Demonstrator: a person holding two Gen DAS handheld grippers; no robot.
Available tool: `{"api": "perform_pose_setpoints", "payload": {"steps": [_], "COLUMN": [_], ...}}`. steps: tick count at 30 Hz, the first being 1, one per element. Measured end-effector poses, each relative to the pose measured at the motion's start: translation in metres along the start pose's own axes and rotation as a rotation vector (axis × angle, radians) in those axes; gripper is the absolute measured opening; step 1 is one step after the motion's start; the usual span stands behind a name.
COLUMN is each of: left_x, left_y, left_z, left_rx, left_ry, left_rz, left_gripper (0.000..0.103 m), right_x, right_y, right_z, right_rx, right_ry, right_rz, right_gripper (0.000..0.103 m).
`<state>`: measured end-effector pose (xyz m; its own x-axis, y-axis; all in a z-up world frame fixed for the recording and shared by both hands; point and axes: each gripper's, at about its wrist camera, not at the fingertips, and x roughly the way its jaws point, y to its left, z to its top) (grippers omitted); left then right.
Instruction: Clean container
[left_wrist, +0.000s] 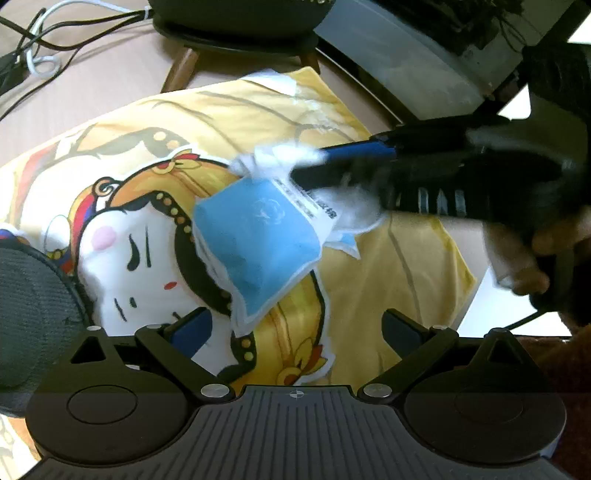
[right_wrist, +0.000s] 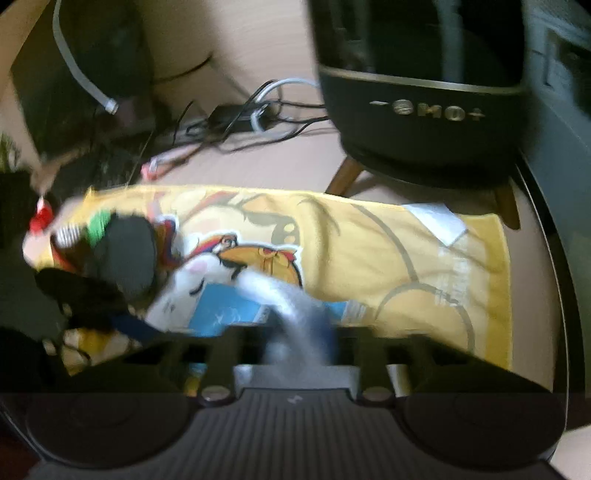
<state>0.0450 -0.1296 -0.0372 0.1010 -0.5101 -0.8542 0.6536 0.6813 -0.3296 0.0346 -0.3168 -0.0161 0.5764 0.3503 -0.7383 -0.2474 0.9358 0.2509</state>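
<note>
A blue plastic packet (left_wrist: 255, 243) with a white printed label hangs tilted above a yellow cartoon-print cloth (left_wrist: 373, 254). My right gripper (left_wrist: 310, 166) comes in from the right, held by a person's hand (left_wrist: 524, 262), and is shut on the packet's crumpled white top. In the blurred right wrist view the right gripper (right_wrist: 299, 321) pinches that white top, with the blue packet (right_wrist: 221, 310) showing just beyond it. My left gripper (left_wrist: 297, 328) stands open below the packet, nothing between its fingers. No container can be made out.
A black appliance on wooden legs (right_wrist: 424, 110) stands behind the cloth (right_wrist: 369, 258). Tangled cables (right_wrist: 240, 122) lie on the beige surface at the back left. A dark grey round pad (left_wrist: 29, 295) sits at the cloth's left edge. A grey box (left_wrist: 406, 62) is at the back right.
</note>
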Motion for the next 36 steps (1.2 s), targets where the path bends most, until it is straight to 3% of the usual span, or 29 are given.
{"api": "perform_pose_setpoints", "payload": {"steps": [1, 5, 6, 7, 11, 12, 13, 15, 18, 21, 25, 30, 33, 36], "left_x": [0.0, 0.0, 0.001, 0.001, 0.001, 0.001, 0.002, 0.002, 0.002, 0.002, 0.002, -0.001, -0.017, -0.054], "left_y": [0.0, -0.001, -0.002, -0.002, -0.001, -0.001, -0.002, -0.002, -0.002, -0.002, -0.005, -0.017, -0.018, 0.004], "left_z": [0.0, -0.001, -0.001, -0.001, -0.001, 0.0, 0.0, 0.0, 0.0, 0.0, 0.001, 0.006, 0.003, -0.005], "left_rx": [0.0, 0.011, 0.014, 0.016, 0.008, 0.009, 0.01, 0.016, 0.014, 0.014, 0.028, 0.098, 0.128, 0.042], "left_ry": [0.0, 0.005, 0.008, 0.01, 0.01, 0.011, 0.013, 0.014, 0.015, 0.015, 0.003, -0.024, -0.045, -0.118], "left_rz": [-0.004, -0.017, -0.016, -0.014, -0.009, -0.008, -0.007, -0.008, -0.009, -0.012, -0.041, -0.13, -0.033, 0.068], "left_gripper": [0.101, 0.101, 0.101, 0.101, 0.101, 0.101, 0.101, 0.101, 0.101, 0.101, 0.101, 0.101, 0.101, 0.101], "right_x": [-0.004, -0.009, -0.005, -0.001, 0.001, -0.002, -0.004, -0.007, -0.004, -0.004, 0.002, 0.006, 0.0, -0.004], "right_y": [0.0, 0.001, 0.005, 0.009, 0.023, 0.025, 0.026, 0.027, 0.025, 0.013, -0.004, -0.019, -0.019, -0.015], "right_z": [0.002, 0.006, 0.004, 0.001, -0.011, -0.012, -0.012, -0.015, -0.022, -0.019, -0.011, 0.008, 0.02, 0.025], "right_rx": [0.024, 0.149, 0.14, 0.124, -0.016, -0.04, -0.06, -0.101, -0.128, -0.06, -0.024, 0.021, 0.057, 0.074], "right_ry": [-0.011, 0.001, 0.019, 0.037, 0.025, 0.023, 0.027, 0.028, 0.043, 0.017, 0.007, -0.022, -0.056, -0.065], "right_rz": [0.024, 0.268, 0.278, 0.273, 0.108, 0.088, 0.071, 0.032, -0.025, -0.011, -0.055, -0.13, -0.067, -0.006], "right_gripper": [0.009, 0.009, 0.009, 0.01, 0.015, 0.029, 0.05, 0.057, 0.036, 0.011, 0.01, 0.01, 0.01, 0.01]}}
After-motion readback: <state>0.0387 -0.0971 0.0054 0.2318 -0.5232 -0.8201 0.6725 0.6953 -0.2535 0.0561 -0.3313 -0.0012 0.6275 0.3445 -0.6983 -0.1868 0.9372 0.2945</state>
